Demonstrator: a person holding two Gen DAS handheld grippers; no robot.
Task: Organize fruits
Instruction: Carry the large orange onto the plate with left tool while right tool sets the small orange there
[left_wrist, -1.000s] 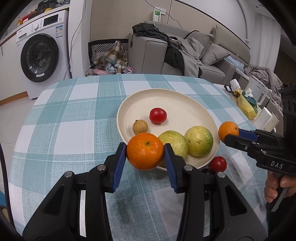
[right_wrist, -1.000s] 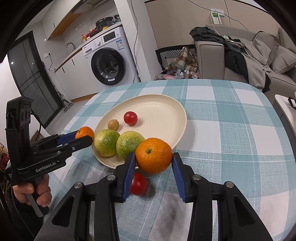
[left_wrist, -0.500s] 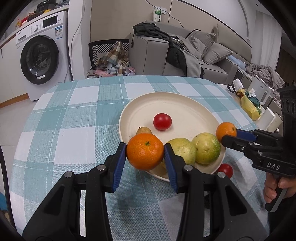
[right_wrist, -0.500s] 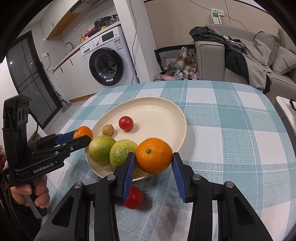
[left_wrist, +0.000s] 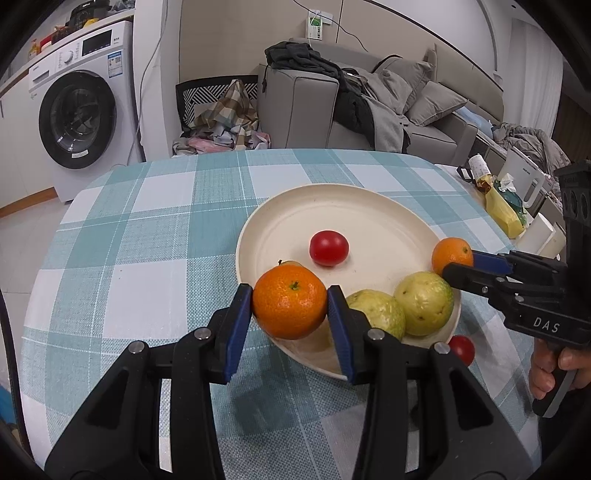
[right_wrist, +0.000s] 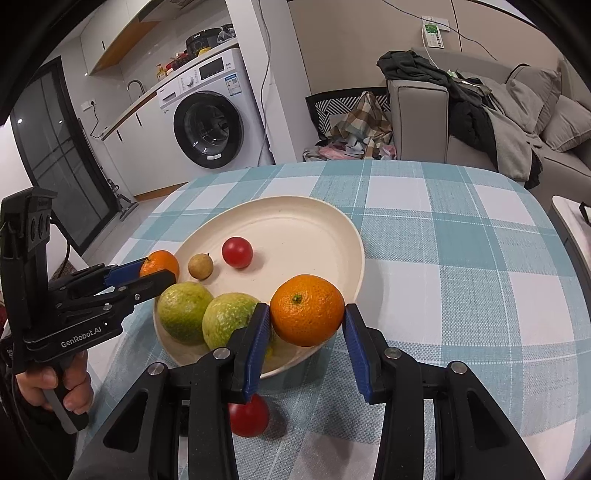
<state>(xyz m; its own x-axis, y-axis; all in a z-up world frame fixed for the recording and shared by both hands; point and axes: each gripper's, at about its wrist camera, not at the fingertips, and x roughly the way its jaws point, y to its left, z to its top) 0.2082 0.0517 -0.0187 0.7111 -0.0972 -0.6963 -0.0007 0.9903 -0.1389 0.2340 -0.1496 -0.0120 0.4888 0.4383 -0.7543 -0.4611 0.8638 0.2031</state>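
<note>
Both oranges have edged in over the near rim of the plate (left_wrist: 369, 221) since a second ago, and the small tomato on the cloth now sits closer under the right claw. Far left stands a white washing machine (left_wrist: 77, 114) with a dark round door. Nearer, a woven teal-and-white checked tablecloth (left_wrist: 147, 229) covers the rounded table. The left gripper (left_wrist: 290, 295) pinches the left orange (left_wrist: 290, 306), round and dimpled with a green stem scar, between its blue pads, just above the plate's near left rim. That orange hides nearly all of a small brown fruit (right_wrist: 200, 266) lying on the matte cream plate. Farther in lies a smooth, glossy red tomato (left_wrist: 328, 248). Two lumpy yellow-green guavas (left_wrist: 424, 302) rest side by side and touching at the plate's near edge, one partly covered by the left claw's black finger. The right gripper (right_wrist: 306, 312) is clamped on the right orange (right_wrist: 307, 317), above the plate's near right rim. Just off the rim, the loose tomato (right_wrist: 248, 415) lies on the cloth, half hidden by that claw's finger. A hand (left_wrist: 554, 373) grips the right handle. Far right, beyond the table, are a yellow bag (left_wrist: 504, 214) and a grey sofa (left_wrist: 424, 110) heaped with dark clothes.
</note>
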